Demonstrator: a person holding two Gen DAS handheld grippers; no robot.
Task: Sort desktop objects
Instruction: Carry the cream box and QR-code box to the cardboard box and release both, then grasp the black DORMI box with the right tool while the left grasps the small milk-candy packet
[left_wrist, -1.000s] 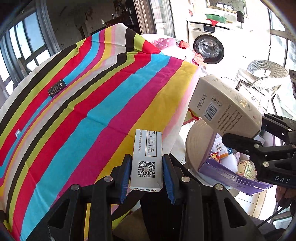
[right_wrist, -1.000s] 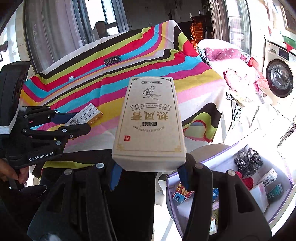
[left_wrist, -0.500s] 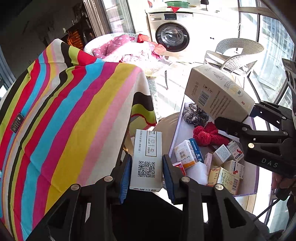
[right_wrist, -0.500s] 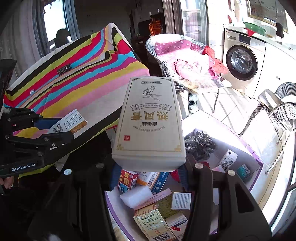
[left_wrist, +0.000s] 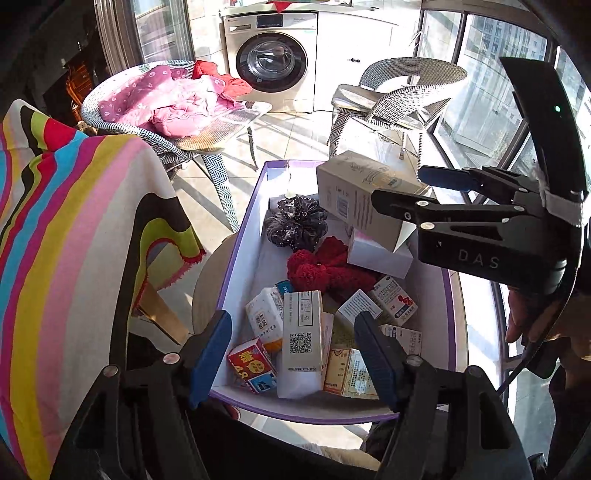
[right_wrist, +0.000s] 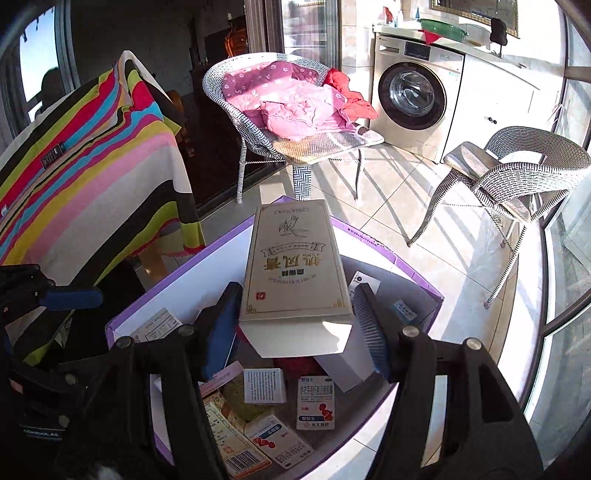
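1. Left claw (left_wrist: 293, 347): spread wide above the near end of the purple-rimmed storage box (left_wrist: 240, 254). The white QR-code carton (left_wrist: 301, 343) stands between the blue pads without touching either; its base rests among the small cartons in the box.
2. Right claw (right_wrist: 295, 325): spread wide. The beige tea box (right_wrist: 295, 266) lies between the pads, with a gap visible on each side. Its far end tilts upward and its open flap rests on a white carton (right_wrist: 343, 363) inside the storage box.
3. Box contents, left wrist view: black scrunchie (left_wrist: 295, 223), red scrunchie (left_wrist: 325, 267), red-and-blue carton (left_wrist: 253, 365), and several medicine cartons.
4. Surroundings: striped cloth (left_wrist: 74, 240) over the tabletop to the left of the box; wicker chair (right_wrist: 258, 110) holding a pink quilt (right_wrist: 291, 99); washing machine (right_wrist: 413, 99) behind it.
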